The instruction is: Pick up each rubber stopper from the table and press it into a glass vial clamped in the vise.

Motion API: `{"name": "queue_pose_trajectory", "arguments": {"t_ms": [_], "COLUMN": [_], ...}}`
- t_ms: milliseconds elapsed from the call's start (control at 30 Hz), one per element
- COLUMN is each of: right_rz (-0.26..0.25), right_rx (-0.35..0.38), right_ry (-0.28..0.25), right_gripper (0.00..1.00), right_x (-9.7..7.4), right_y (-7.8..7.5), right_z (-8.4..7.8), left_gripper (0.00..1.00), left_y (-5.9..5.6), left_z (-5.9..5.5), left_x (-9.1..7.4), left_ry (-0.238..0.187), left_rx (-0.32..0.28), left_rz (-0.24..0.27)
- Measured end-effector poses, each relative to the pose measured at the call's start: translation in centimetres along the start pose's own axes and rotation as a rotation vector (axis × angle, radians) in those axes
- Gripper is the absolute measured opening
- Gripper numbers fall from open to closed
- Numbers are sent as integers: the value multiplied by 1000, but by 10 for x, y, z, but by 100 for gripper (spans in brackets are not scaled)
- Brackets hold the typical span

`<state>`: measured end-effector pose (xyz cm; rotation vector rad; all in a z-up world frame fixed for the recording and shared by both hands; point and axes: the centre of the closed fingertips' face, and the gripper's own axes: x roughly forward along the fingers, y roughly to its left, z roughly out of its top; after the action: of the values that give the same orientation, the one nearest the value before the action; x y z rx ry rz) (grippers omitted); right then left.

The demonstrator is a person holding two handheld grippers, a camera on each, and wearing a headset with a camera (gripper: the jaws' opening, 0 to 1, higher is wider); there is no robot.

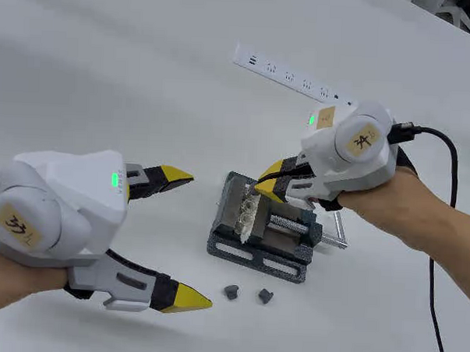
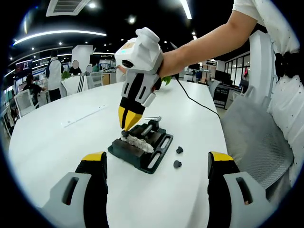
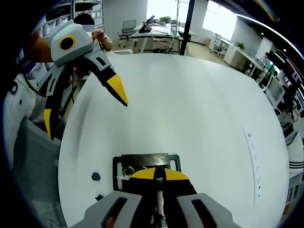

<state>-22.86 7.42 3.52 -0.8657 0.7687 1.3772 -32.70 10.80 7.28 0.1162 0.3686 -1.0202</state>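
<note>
Left tongs [image 1: 199, 239] spread wide, empty, left of vise [image 1: 239, 251]. Right tongs [image 3: 159, 174] pressed together over the vials [image 1: 249, 214]; can't tell if a stopper is pinched, tips hide it.

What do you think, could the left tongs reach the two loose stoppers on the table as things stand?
Probably yes. The left tongs are open, and the two stoppers lie on bare table ahead of them, beside the vise. The right tongs are up at the vise, apart from them.
</note>
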Motion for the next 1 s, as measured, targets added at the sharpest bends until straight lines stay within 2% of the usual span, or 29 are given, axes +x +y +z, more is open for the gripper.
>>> {"name": "queue_pose_trajectory", "arguments": {"t_ms": [567, 1000], "right_rz": [-54, -122], "right_rx": [54, 115], "right_ry": [-64, -117], "right_gripper": [14, 27], "right_x": [-36, -71], "right_y": [5, 12], "right_z": [-6, -26], "left_gripper": [86, 86], "left_y": [-6, -19], "left_z": [1, 1], "left_x": [-1, -3], "left_ry": [19, 44], "left_rx": [13, 17], "left_rz": [-9, -13]}}
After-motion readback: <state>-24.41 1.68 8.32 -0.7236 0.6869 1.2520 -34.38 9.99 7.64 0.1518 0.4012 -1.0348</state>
